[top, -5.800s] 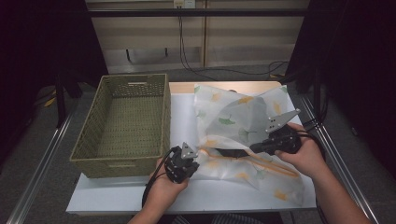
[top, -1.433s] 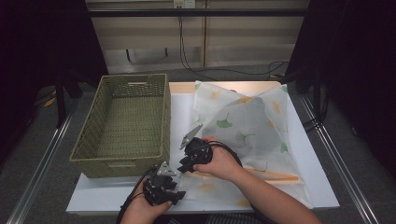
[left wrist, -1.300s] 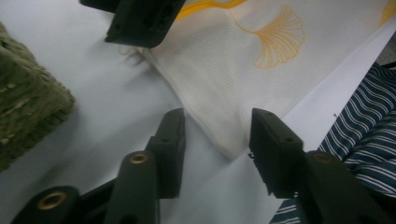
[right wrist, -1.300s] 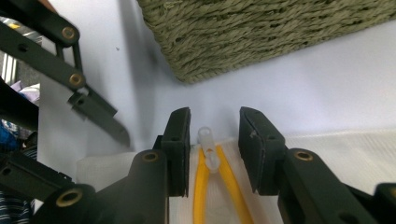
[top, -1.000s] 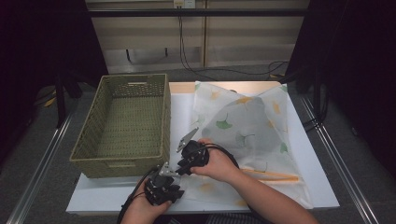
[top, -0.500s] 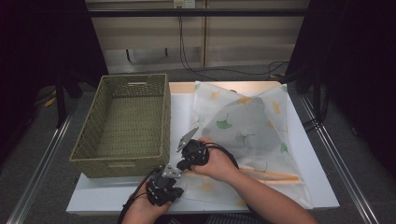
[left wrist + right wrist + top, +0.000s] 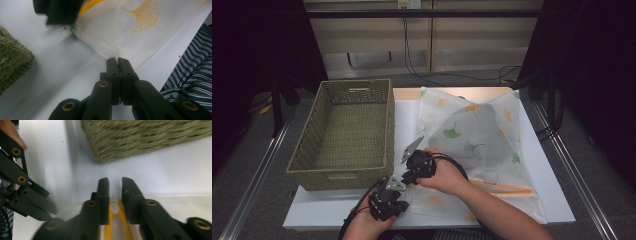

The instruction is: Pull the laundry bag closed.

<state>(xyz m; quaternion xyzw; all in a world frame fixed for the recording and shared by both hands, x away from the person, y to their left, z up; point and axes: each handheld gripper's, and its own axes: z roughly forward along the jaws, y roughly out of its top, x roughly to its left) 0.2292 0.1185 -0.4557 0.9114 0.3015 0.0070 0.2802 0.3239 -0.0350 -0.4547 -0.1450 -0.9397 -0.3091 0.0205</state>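
The white mesh laundry bag with ginkgo-leaf print and a yellow zipper lies flat on the white counter, just right of the olive woven basket; your left tongs are clamped tight on the bag's near corner; your right tongs have just been opening, jaws slightly parted astride the small zipper pull at the bag's left edge, the pads not clearly pressing it.

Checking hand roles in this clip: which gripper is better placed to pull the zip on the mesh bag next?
Probably the right gripper: its jaws straddle the small zip pull on the yellow zip, slightly apart. The left gripper is shut on the mesh bag corner, so it likely anchors.
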